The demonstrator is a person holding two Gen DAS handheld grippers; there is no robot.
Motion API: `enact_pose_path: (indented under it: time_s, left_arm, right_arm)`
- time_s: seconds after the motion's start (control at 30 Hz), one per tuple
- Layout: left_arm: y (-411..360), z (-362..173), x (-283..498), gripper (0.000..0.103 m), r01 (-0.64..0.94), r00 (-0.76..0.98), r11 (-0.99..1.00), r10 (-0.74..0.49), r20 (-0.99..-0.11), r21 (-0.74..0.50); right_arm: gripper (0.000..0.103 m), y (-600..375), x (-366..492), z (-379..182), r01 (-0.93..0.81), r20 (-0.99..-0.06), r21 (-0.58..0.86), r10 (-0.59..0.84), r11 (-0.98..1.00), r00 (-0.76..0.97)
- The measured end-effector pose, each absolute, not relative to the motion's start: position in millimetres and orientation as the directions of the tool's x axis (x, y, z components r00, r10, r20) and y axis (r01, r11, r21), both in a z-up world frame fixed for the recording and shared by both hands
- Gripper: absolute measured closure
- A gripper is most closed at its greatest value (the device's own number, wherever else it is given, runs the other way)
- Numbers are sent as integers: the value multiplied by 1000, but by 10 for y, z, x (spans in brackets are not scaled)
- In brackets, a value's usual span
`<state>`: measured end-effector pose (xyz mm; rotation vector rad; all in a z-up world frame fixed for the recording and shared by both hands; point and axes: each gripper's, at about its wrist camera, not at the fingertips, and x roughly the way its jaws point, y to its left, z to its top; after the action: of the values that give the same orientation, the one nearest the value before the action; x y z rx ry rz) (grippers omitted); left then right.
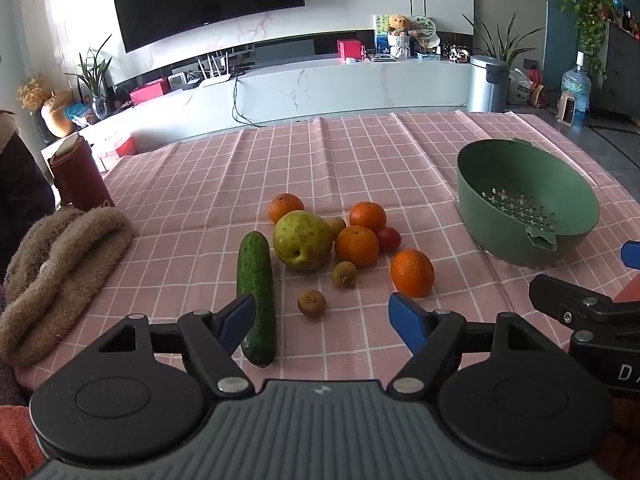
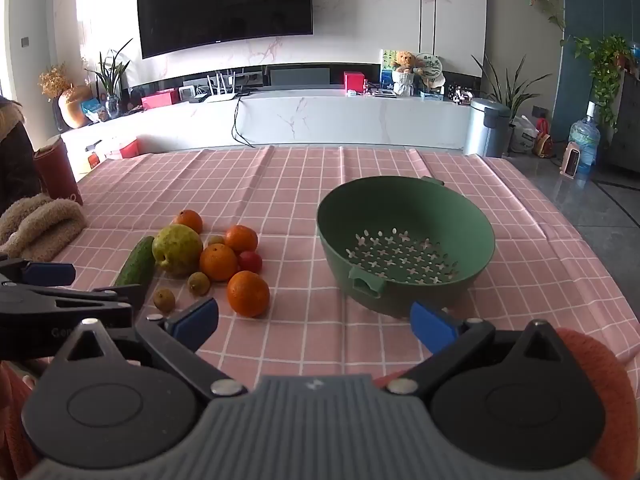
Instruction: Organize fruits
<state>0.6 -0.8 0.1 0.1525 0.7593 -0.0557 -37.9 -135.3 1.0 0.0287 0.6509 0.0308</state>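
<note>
Both tongs are hovering open and empty: the left gripper (image 1: 322,320) facing the fruit pile (image 1: 332,240), the right gripper (image 2: 314,322) with the green colander (image 2: 406,240) at one o'clock. Round oranges are likely rolling away if nudged.

We look low across the desk (image 1: 280,152) toward the TV wall from both wrists; the left sits near the fruits (image 1: 316,240), the right near the bowl (image 2: 404,236); both share these.
</note>
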Motion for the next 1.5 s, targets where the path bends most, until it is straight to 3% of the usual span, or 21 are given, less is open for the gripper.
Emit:
enact_pose_path:
  time_s: [1.5]
  left_arm:
    - [3,-9,35,14,103,708,990,-4,-706,98]
  right_arm:
    - [5,-1372,-362,-1,-19,-615,25,31,999,788]
